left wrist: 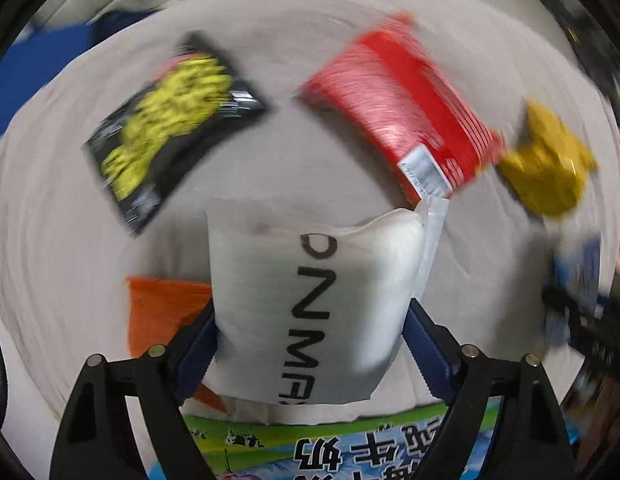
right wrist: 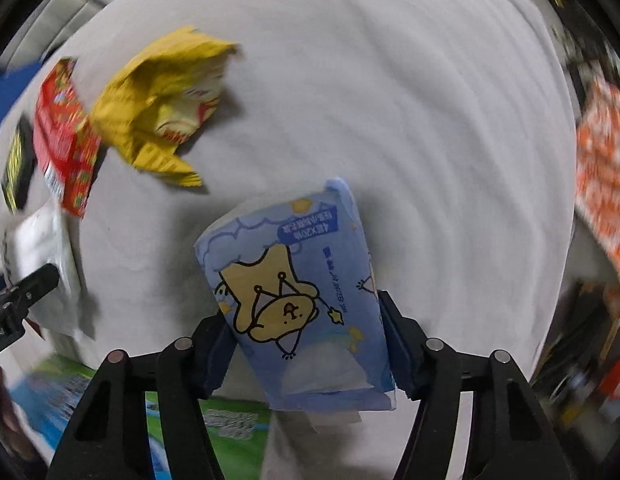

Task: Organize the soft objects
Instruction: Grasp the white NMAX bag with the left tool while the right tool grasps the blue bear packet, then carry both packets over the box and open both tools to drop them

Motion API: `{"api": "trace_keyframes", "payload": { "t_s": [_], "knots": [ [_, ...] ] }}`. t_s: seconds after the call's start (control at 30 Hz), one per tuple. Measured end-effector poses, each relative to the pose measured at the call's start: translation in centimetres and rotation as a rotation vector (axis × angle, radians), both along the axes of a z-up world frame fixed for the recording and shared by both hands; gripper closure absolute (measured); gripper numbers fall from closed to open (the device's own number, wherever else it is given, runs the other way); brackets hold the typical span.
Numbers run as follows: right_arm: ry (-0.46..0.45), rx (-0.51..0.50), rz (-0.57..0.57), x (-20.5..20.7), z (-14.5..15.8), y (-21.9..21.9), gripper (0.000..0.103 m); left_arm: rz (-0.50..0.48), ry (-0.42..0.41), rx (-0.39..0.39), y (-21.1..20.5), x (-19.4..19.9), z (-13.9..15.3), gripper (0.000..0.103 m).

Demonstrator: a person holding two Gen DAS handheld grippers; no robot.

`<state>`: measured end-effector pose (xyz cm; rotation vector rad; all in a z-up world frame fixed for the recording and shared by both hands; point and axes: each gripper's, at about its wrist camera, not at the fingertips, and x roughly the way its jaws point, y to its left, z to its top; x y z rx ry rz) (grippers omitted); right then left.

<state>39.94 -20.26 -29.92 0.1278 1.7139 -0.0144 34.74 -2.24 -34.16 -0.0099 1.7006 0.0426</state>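
Note:
My left gripper (left wrist: 310, 320) is shut on a white soft pack (left wrist: 310, 300) with black letters and holds it above a pale cloth-covered table (left wrist: 290, 40). My right gripper (right wrist: 306, 328) is shut on a blue tissue pack (right wrist: 302, 292) with a yellow cartoon figure, also held over the cloth (right wrist: 389, 100). The white pack also shows at the left edge of the right wrist view (right wrist: 42, 256). The view is blurred by motion.
On the cloth lie a black and yellow packet (left wrist: 166, 124), a red packet (left wrist: 405, 108) (right wrist: 64, 136) and a crumpled yellow wrapper (left wrist: 549, 160) (right wrist: 166, 108). An orange item (left wrist: 158, 308) lies under the white pack. A green-blue printed bag (left wrist: 341, 440) lies at the near edge. An orange-patterned item (right wrist: 601, 168) stands right.

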Motion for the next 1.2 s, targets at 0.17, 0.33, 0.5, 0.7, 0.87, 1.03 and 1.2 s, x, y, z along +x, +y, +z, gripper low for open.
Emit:
{"api": "trace_keyframes", "payload": {
  "t_s": [0.17,0.33,0.5,0.7,0.87,1.03,1.2],
  "knots": [
    [0.019,0.020,-0.028,0.4,-2.3,-1.1,0.032,0.003,0.049,-0.030,1.0,-0.1,-0.2,0.003],
    [0.027,-0.016,-0.018,0.6,-5.2,-0.7,0.031,0.017,0.065,-0.095,1.3,-0.6,-0.6,0.004],
    [0.024,-0.093,0.027,-0.4,-7.7,0.0,0.038,0.007,0.011,-0.095,0.3,-1.5,0.9,0.030],
    [0.014,-0.117,0.024,-1.8,-10.1,-1.0,0.058,-0.015,-0.045,-0.062,-1.5,-2.1,6.7,0.039],
    [-0.009,-0.097,-0.007,-2.5,-10.0,-3.1,0.059,0.011,-0.095,-0.086,-1.2,-1.5,13.2,0.040],
    [-0.072,-0.065,-0.025,-5.8,-9.0,-5.1,0.059,0.034,-0.168,-0.122,-0.5,-1.4,19.6,0.042],
    [-0.141,-0.041,-0.006,-7.3,-3.3,-7.8,0.060,0.025,-0.227,-0.149,0.5,0.2,22.5,0.044]
  ]
}}
